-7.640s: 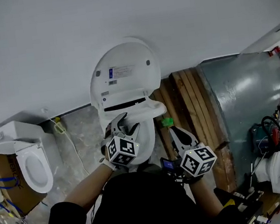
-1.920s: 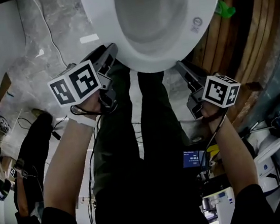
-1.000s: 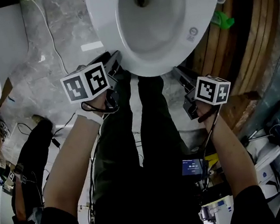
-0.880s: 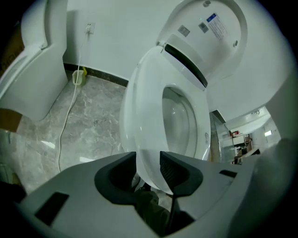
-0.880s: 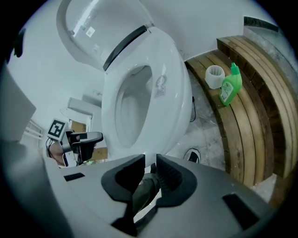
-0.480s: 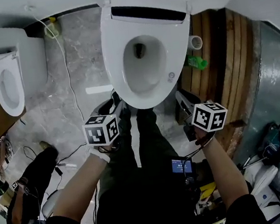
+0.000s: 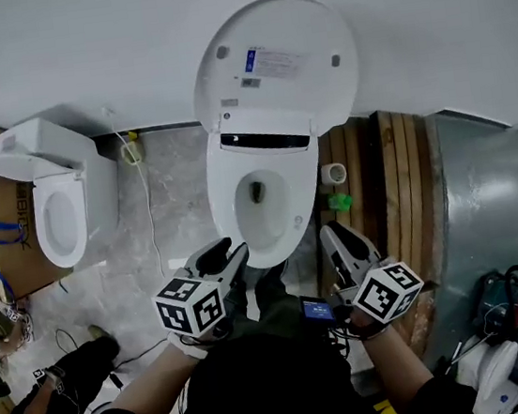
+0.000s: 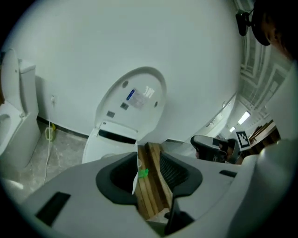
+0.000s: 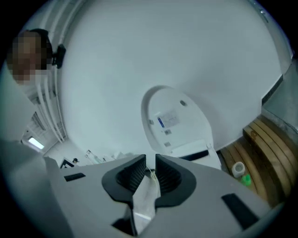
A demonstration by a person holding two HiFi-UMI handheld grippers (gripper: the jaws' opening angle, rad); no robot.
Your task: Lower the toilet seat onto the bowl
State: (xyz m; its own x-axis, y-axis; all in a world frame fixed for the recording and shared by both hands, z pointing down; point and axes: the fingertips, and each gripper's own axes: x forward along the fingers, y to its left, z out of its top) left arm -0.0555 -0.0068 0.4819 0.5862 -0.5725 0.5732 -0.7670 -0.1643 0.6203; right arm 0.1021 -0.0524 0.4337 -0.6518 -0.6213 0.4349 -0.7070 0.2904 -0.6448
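White oval plastic toilet seat (image 7: 221,197) lies down on bowl (image 7: 262,215), ahead-below the slack, empty left gripper (image 7: 222,252) and the right gripper (image 7: 339,238), which has just been closing on nothing; nudging the upright white lid (image 7: 273,62) beyond could slam it down.

Bright, even indoor light, soft shadows; heavy fisheye distortion, dark corners in gripper views.

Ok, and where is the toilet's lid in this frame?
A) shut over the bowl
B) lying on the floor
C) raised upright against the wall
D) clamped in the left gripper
C: the lid stands upright against the wall behind the uncovered bowl, its labelled underside facing the camera.
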